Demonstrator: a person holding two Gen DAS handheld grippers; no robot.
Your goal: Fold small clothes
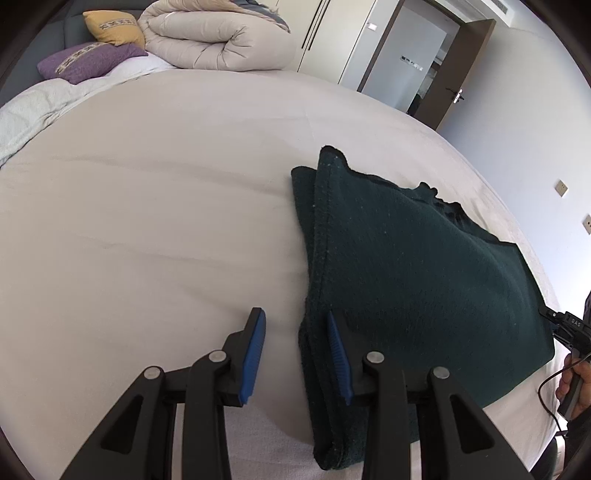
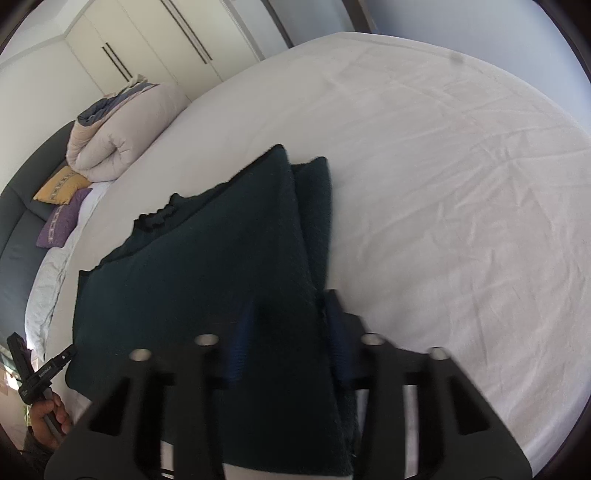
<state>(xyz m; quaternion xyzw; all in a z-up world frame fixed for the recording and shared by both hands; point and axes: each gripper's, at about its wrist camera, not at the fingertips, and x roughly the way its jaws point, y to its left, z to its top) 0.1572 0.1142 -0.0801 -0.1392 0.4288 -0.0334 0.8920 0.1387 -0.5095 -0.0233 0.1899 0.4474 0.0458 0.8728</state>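
Dark green garment (image 1: 413,266), a small knit piece, lies folded on the white bed sheet (image 1: 155,206), and I can see a second layer peeking out along its one long edge, so it is doubled over there. In my left view it sits to the right of centre, with a ruffled trim along its far edge. My left claw (image 1: 295,354) is spread wide, blue pads (image 1: 255,354) showing, and it straddles the near corner of the fold: one finger is over bare sheet, the other lies against the cloth's edge, but nothing is clamped. Over to the right view, which is blurred: my right claw (image 2: 288,339) is parted as well, with the green garment (image 2: 207,266) running down between the two fingers and filling the gap; I cannot tell for sure whether the pads are pinching it. Each view catches the other tool at the frame's edge, gripped in a hand (image 2: 46,413). Further out, a rolled beige duvet (image 1: 218,40) sits at the head of the bed, a yellow cushion (image 1: 114,27) and a purple cushion (image 1: 88,61) beside it, white wardrobe doors (image 2: 147,44) behind, and a brown door (image 1: 458,70) standing open.
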